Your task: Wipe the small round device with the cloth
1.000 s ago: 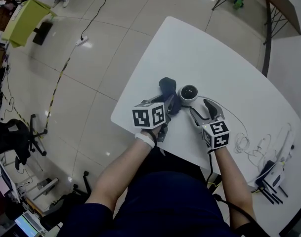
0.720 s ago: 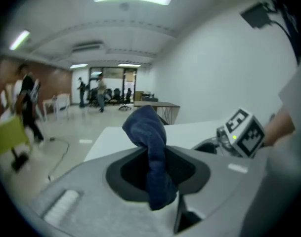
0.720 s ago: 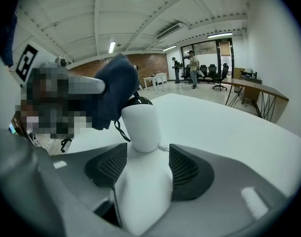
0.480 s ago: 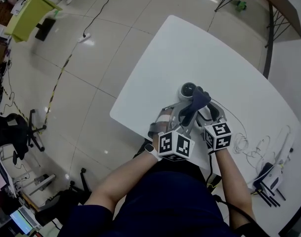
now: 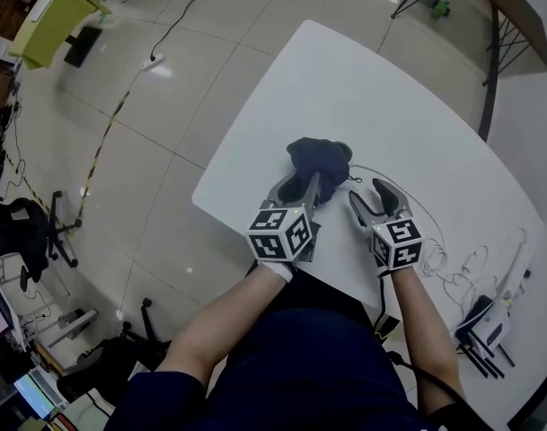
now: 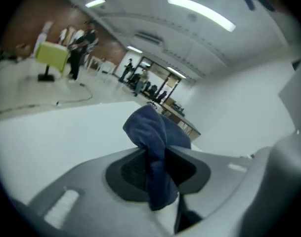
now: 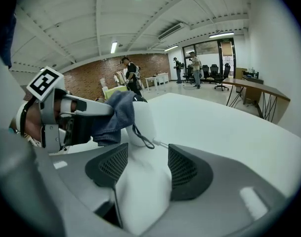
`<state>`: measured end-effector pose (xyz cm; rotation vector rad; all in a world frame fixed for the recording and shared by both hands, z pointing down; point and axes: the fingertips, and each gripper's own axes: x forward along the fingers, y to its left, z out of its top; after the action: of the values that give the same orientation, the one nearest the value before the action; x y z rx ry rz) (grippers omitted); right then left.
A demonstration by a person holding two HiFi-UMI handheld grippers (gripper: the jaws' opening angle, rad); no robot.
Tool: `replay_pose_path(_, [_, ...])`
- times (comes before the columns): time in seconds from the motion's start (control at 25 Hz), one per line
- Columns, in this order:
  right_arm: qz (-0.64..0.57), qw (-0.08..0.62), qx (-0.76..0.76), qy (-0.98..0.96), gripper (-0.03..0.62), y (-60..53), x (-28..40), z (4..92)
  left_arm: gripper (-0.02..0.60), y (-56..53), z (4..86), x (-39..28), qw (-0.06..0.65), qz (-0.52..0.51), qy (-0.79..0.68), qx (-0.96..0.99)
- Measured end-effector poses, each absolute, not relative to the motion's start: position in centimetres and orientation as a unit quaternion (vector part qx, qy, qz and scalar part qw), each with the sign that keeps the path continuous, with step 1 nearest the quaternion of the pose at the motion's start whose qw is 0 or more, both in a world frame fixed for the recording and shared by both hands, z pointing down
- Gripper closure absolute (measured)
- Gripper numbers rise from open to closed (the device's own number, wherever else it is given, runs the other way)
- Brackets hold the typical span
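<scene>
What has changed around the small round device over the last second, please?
The left gripper, shut on the cloth throughout, carried it from left of the device round to its top, which the cloth now covers. The right gripper has just been closing its jaws a little, with nothing between them. The device, the right gripper's place and the table stayed put.

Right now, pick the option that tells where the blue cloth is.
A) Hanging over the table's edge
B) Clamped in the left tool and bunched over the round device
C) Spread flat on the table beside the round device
B: the left tool is shut on the blue cloth, and the cloth's bunched end sits on top of the white round device.
</scene>
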<state>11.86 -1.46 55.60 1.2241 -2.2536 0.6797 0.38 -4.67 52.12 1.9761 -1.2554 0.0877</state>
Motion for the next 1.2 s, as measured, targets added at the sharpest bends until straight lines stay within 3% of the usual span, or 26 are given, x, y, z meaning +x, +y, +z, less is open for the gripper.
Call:
replay_pose_path(0.08, [0.249, 0.241, 0.443, -0.827, 0.333, -1.4, 11.7, 55.7, 0.483, -4.6, 53.7, -0.6, 0.444, 0.018, -0.504, 0.741])
replay_pose_path(0.28, [0.250, 0.239, 0.439, -0.829, 0.333, -1.4, 11.8, 55.7, 0.483, -3.9, 56.5, -1.5, 0.508, 0.027, -0.514, 0.691])
replay_pose_path(0.6, [0.259, 0.231, 0.448, -0.824, 0.335, -1.7, 11.6, 55.6, 0.483, -4.6, 56.1, -3.9, 0.485, 0.077, -0.527, 0.693])
replay_pose_path(0.76, [0.259, 0.223, 0.459, -0.820, 0.336, -1.9, 11.2, 55.0, 0.483, -7.6, 53.2, -5.9, 0.414, 0.112, -0.531, 0.731])
replay_pose_path(0.92, [0.264, 0.211, 0.469, -0.816, 0.339, -1.8, 11.1, 55.0, 0.483, -8.6, 54.1, -5.2, 0.318, 0.268, -0.461, 0.784])
replay_pose_path(1.2, [0.266, 0.203, 0.481, -0.811, 0.341, -2.1, 10.4, 54.7, 0.482, -9.3, 57.8, -1.7, 0.019, 0.525, -0.192, 0.829])
